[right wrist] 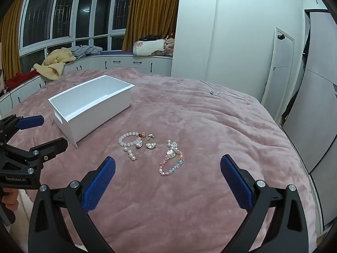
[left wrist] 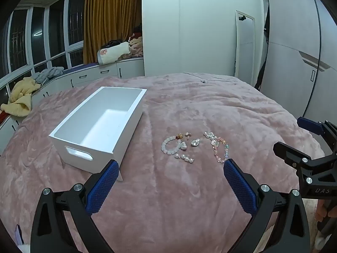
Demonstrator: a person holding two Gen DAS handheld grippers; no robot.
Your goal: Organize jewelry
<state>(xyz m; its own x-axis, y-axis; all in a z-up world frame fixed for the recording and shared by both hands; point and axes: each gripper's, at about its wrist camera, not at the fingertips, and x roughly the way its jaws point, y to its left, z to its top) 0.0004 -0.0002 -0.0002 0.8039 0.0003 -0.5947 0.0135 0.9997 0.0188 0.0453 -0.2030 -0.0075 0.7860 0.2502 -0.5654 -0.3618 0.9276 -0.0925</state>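
Jewelry loose on pink plush bed (left wrist: 189,189); both grippers spread wide, empty.
White rectangular plastic box (left wrist: 99,126) lies long axis receding; the left gripper (left wrist: 168,174) and right gripper (right wrist: 167,168) stand short of the white bead bracelet (left wrist: 169,146) and pastel bead bracelet (right wrist: 171,163); small earrings (left wrist: 190,142) indistinct, possibly paired.

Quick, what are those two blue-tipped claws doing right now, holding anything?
Left gripper: open, holding nothing.
Right gripper: open, holding nothing.

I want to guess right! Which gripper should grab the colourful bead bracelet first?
Probably the right gripper. The colourful bracelet lies straight ahead between its open fingers, while the left gripper faces the white bead bracelet, nearer the white box. Both are open and hold nothing.
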